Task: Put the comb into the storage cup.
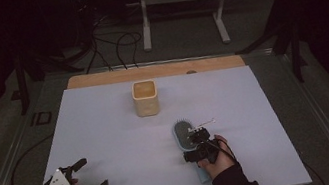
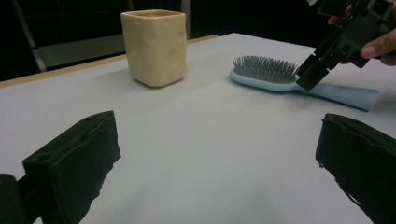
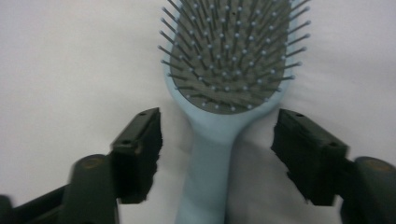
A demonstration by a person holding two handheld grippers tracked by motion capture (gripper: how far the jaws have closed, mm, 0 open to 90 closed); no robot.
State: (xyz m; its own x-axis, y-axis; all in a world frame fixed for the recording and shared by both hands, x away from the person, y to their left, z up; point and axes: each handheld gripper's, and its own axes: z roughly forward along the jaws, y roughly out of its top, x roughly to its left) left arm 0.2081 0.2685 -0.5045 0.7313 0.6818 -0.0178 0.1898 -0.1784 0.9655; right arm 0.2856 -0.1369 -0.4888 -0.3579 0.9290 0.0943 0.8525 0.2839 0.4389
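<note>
Right gripper (image 3: 217,140) spread astride neck of blue hairbrush (image 3: 224,84) near table's (image 1: 108,132) front edge, pads clear, left gripper (image 1: 88,176) spread wide at front-left corner

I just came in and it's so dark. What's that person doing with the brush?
A person holds a gripper in each hand over a white table. The right gripper is lowered over a light blue hairbrush, its fingers either side of the neck, not yet touching it. The left gripper waits open above bare table. A yellow cup stands farther back.
</note>
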